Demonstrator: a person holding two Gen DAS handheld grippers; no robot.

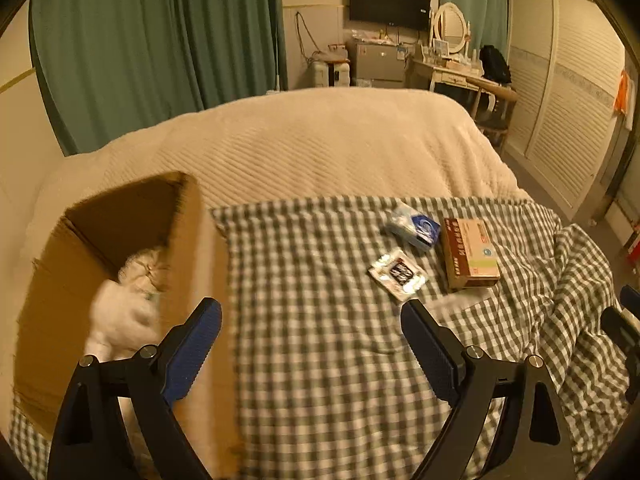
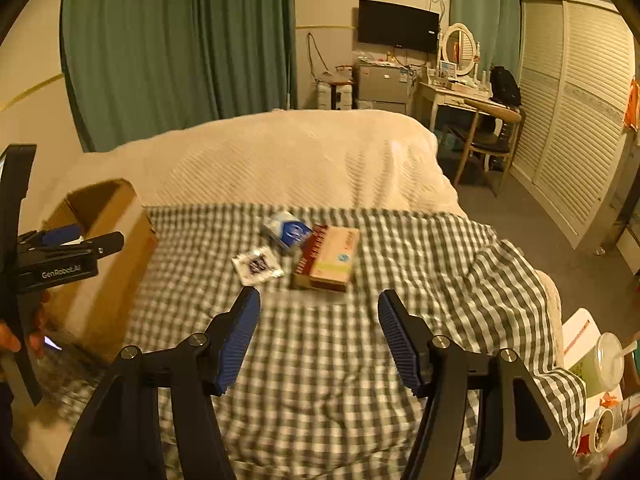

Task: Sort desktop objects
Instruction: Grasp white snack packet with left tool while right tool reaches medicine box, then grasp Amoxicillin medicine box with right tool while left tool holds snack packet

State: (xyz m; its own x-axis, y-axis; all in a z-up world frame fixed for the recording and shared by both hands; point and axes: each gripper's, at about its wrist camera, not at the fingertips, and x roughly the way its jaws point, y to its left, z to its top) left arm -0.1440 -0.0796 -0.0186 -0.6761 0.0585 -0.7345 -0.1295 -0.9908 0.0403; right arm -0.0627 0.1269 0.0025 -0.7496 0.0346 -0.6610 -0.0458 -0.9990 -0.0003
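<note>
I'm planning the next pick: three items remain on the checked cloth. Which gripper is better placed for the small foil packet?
Right, probably. The right gripper is open, empty and faces the foil packet almost straight ahead. The left gripper, also open and empty, sits beside the cardboard box, with the packet off toward its right finger.

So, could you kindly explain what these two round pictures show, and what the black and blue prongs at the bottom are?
They are two hand-held grippers; a person carries one in each hand. Each picture comes from a fisheye camera on a gripper, looking along its fingers. The left gripper and the right gripper both stand open and hold nothing. On the checked cloth over a bed lie a brown carton, a blue-and-white packet and a small clear sachet. Left of them stands an open cardboard box with something white, blurred, inside.
</note>
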